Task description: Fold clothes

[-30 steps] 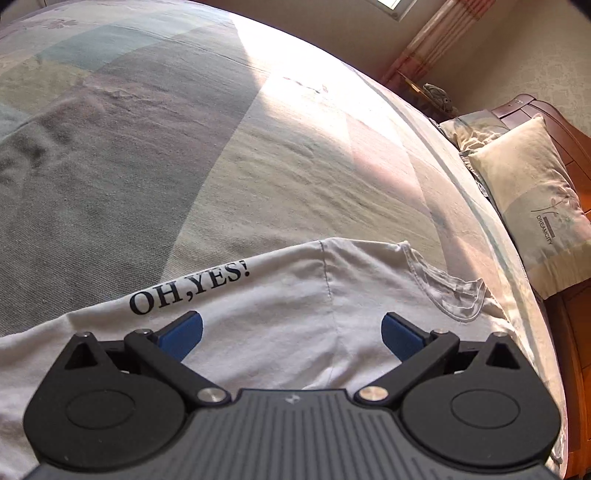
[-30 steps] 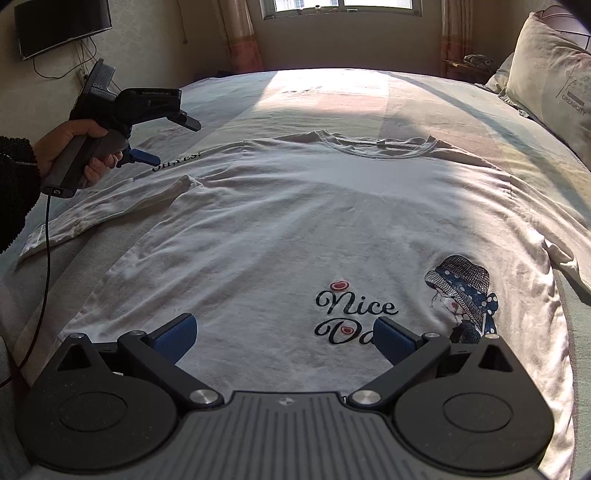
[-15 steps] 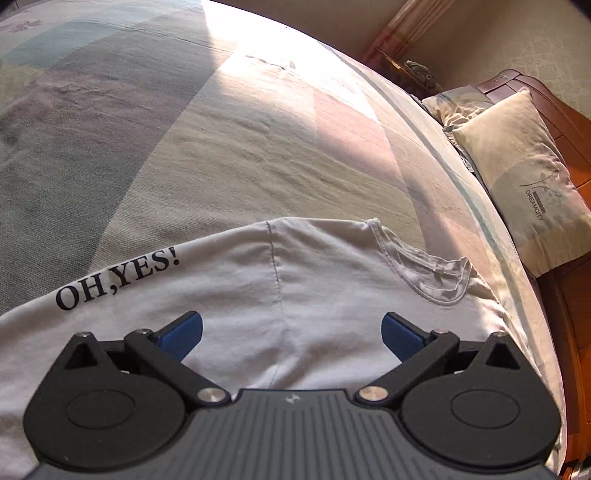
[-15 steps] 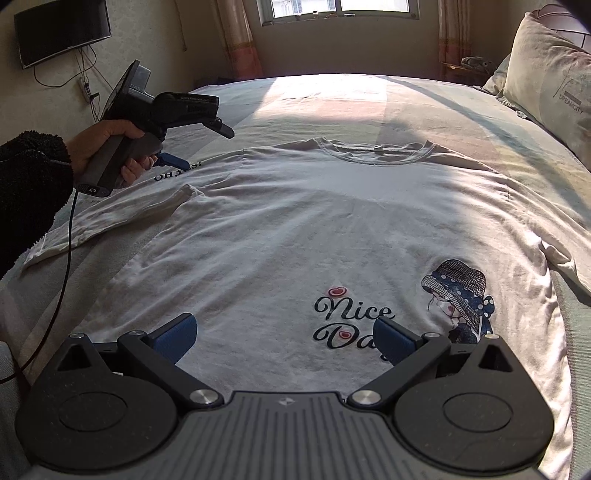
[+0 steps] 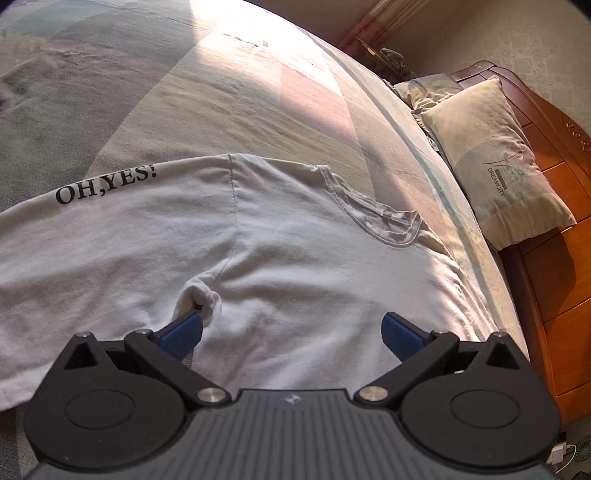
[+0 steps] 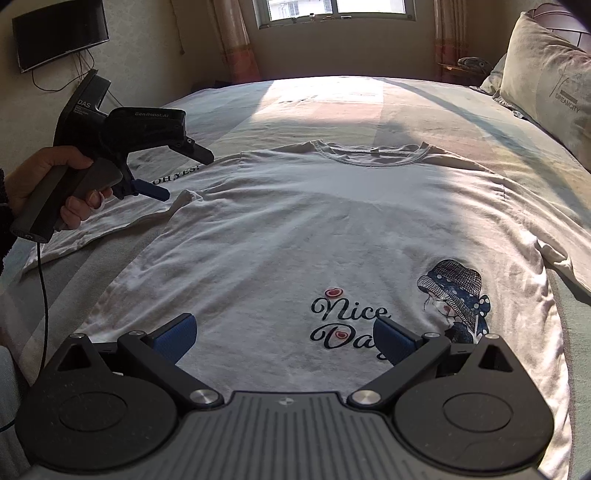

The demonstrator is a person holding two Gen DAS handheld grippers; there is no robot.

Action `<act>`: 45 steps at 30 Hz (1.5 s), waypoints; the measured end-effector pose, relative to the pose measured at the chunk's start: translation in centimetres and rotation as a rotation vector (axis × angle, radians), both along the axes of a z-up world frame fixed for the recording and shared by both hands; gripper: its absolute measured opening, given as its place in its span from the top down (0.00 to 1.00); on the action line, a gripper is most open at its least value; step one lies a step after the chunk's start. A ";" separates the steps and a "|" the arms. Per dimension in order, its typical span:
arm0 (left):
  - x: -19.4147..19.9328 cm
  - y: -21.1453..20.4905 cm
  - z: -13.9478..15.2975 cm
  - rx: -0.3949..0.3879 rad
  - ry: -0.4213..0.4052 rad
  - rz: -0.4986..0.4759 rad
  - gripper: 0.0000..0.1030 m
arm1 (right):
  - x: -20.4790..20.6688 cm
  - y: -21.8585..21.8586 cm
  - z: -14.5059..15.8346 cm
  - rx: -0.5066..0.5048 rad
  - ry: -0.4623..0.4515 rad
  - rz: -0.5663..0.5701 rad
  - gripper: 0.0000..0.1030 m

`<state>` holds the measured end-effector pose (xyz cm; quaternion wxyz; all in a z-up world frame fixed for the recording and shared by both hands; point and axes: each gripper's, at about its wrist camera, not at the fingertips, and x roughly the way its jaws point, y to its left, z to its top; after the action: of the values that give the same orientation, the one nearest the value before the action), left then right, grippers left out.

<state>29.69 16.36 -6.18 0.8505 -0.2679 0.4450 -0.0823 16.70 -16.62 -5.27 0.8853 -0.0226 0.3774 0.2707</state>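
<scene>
A white T-shirt (image 6: pixel 325 229) lies flat, front up, on the bed, its collar (image 6: pixel 373 155) toward the window and a "Nice Day" print (image 6: pixel 347 325) near its hem. Its left sleeve (image 5: pixel 92 236) bears the words "OH,YES!". My left gripper (image 5: pixel 291 328) is open just above the armpit fold (image 5: pixel 201 295), its left fingertip touching the bunched cloth. In the right wrist view the left gripper (image 6: pixel 184 173), held by a hand (image 6: pixel 48 177), hovers over that sleeve. My right gripper (image 6: pixel 282 334) is open above the shirt's hem, holding nothing.
The bed (image 6: pixel 332 103) has a pastel patchwork cover. Pillows (image 6: pixel 550 85) lean against a wooden headboard (image 5: pixel 550 206) on the right. A wall TV (image 6: pixel 59 33) hangs at the left and a window (image 6: pixel 336 11) is at the far end.
The left gripper has moved forward and lower over the sleeve toward the shirt's body, reaching the armpit fold. The right gripper has barely moved.
</scene>
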 end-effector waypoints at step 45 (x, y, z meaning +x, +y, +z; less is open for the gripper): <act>-14.1 22.2 -1.2 0.092 0.069 0.393 0.01 | 1.9 1.4 -2.2 -0.092 0.040 -0.054 0.00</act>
<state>15.55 38.53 -7.35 0.8458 -0.3131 0.4164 0.1149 18.58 -15.26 -7.43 0.8825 -0.0478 0.4076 0.2296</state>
